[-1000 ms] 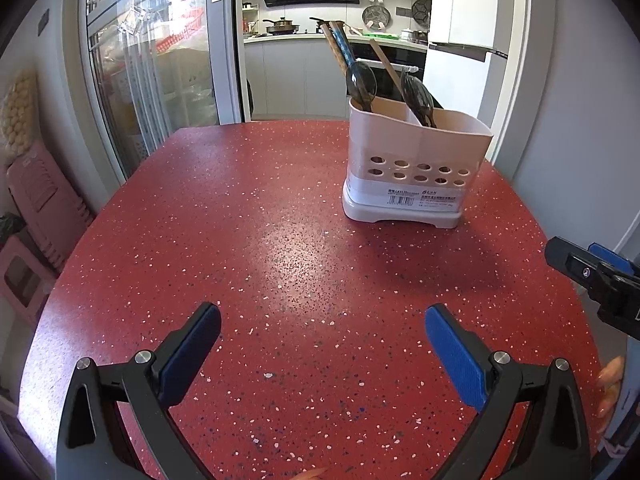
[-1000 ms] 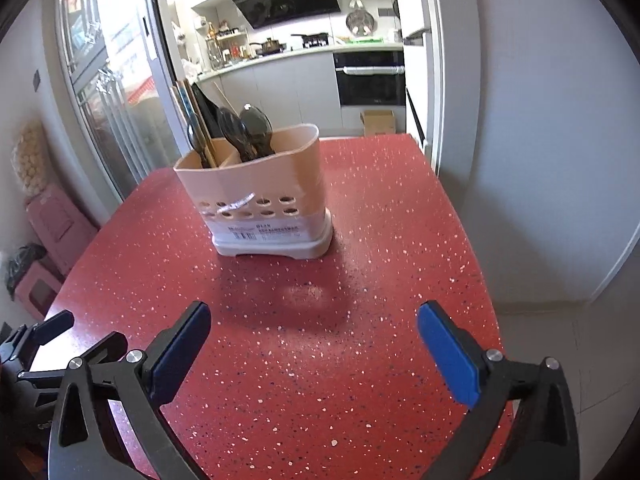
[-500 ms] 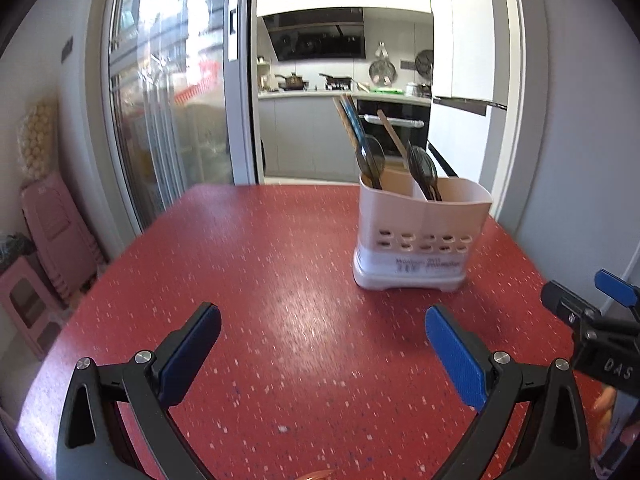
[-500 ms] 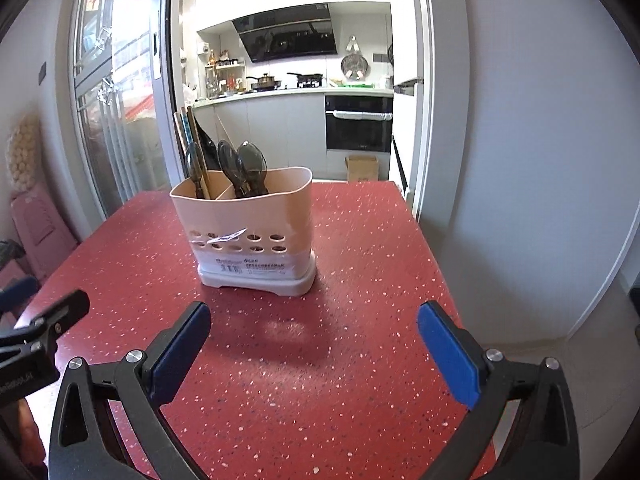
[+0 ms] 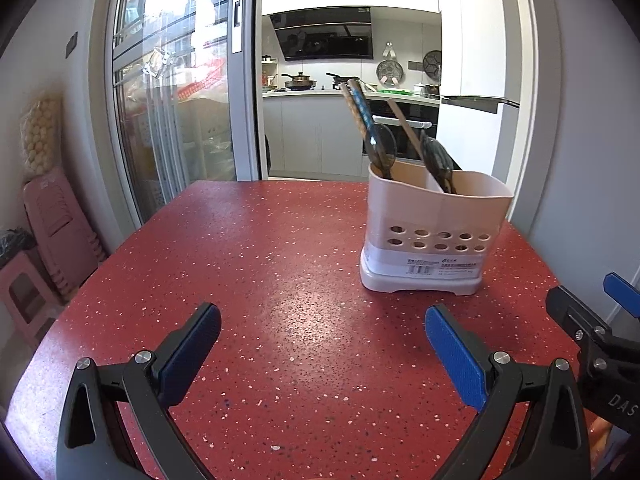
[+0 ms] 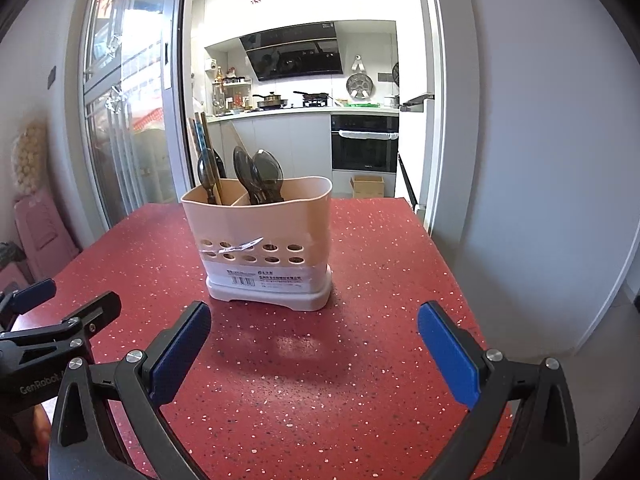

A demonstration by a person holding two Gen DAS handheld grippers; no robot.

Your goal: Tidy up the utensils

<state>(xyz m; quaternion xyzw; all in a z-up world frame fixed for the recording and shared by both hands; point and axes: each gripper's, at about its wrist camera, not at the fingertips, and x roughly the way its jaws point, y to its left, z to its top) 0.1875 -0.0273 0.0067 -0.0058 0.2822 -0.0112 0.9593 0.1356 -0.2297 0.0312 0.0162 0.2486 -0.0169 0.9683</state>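
Pink caddy [image 6: 264,248] stands beyond gaping right tongs [image 6: 314,344].

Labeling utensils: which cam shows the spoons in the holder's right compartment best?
Right wrist. Both spoon bowls stand side by side above the holder rim, near frame center. The left wrist view shows that compartment from an angle, with only one bowl clearly separable.

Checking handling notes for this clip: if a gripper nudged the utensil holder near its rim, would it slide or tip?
The utensil holder probably slides: its base flares wide. The spoons stand above the rim, so some tipping risk remains.
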